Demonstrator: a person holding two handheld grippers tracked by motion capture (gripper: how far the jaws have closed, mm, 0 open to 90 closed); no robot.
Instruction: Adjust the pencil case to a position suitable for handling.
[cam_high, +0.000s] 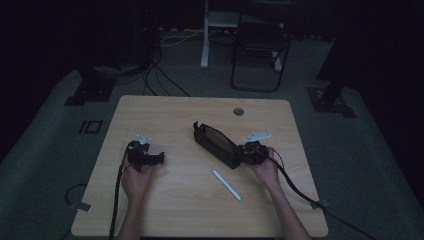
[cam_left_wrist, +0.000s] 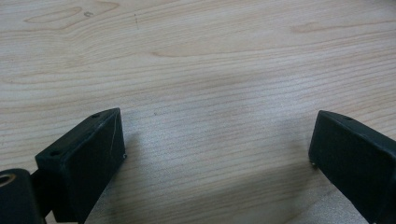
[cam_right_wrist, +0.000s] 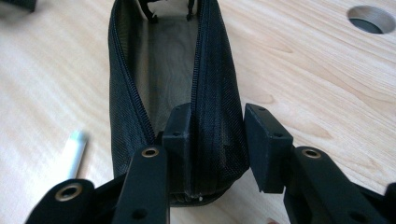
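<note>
A black zip pouch (cam_high: 216, 144) lies open along the middle of the wooden table (cam_high: 175, 115), its olive lining showing. My right gripper (cam_high: 241, 152) is at its near end. In the right gripper view one jaw sits inside the pouch (cam_right_wrist: 215, 70) and the other outside, so the right gripper (cam_right_wrist: 217, 126) is shut on the pouch's side wall. A white pen (cam_high: 226, 185) lies on the table in front of the pouch, and the pen (cam_right_wrist: 74, 149) shows beside the pouch's left wall. My left gripper (cam_high: 161, 158) rests at the left over bare wood, and the left gripper (cam_left_wrist: 217, 140) is open with nothing between its jaws.
A round cable hole (cam_high: 238, 111) is near the table's far edge, also seen as the hole (cam_right_wrist: 371, 18) to the pouch's right. Beyond the table stand a dark folding chair (cam_high: 260, 45), stand bases and floor cables.
</note>
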